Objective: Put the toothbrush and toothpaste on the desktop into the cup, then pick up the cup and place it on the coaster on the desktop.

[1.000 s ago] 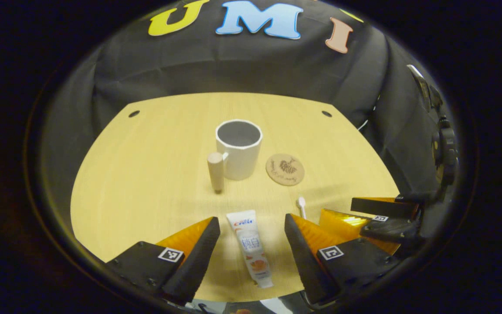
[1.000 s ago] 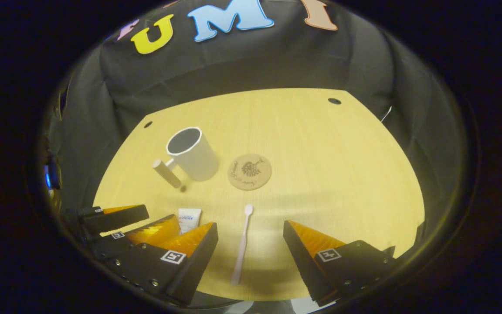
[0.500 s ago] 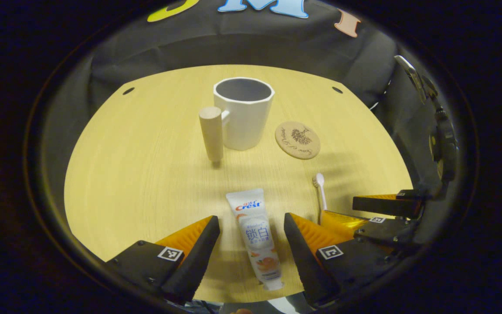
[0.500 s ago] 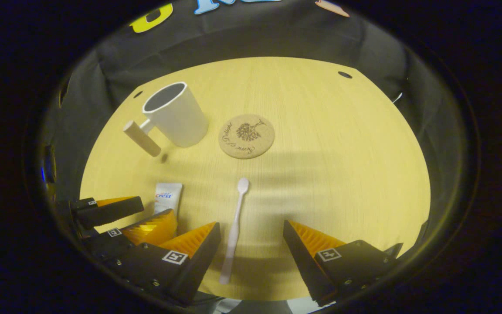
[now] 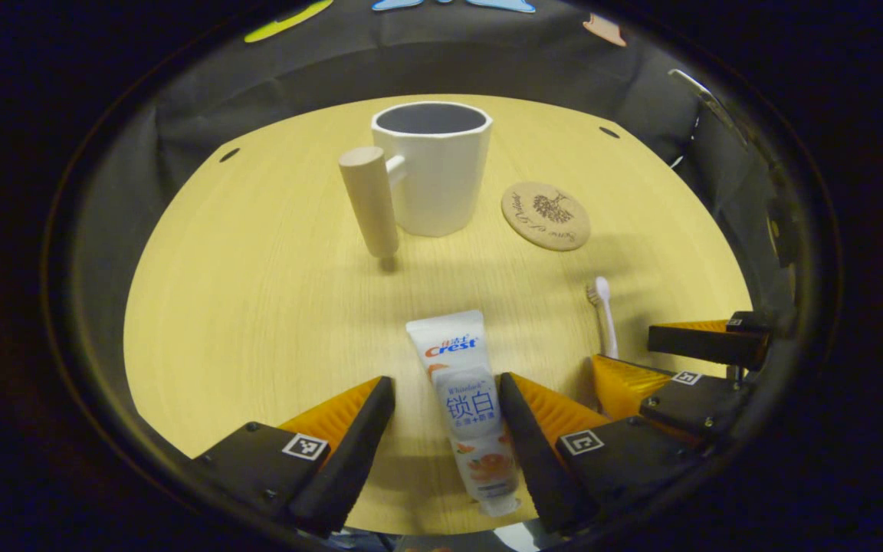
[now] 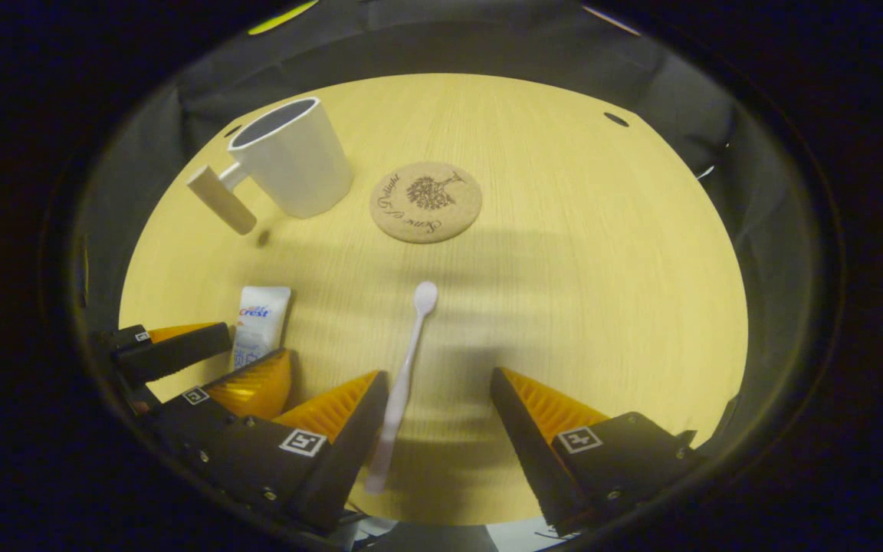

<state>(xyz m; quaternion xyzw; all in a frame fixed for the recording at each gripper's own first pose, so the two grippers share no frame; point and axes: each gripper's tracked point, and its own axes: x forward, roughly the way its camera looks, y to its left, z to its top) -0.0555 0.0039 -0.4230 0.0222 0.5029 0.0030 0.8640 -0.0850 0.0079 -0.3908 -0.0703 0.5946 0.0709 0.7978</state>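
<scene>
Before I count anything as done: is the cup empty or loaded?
Empty as far as shows: the toothpaste and toothbrush lie on the desktop, outside the upright cup.

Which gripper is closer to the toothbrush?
Right. The right gripper has the toothbrush lying between its open fingers; the left gripper sits beside it, straddling the toothpaste.

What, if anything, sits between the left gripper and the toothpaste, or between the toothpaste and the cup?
Nothing visible. The left gripper is open with the toothpaste lying flat between its fingers. From there to the cup is bare desktop; the cup's wooden handle juts out to one side, and the toothbrush lies off that line.
</scene>
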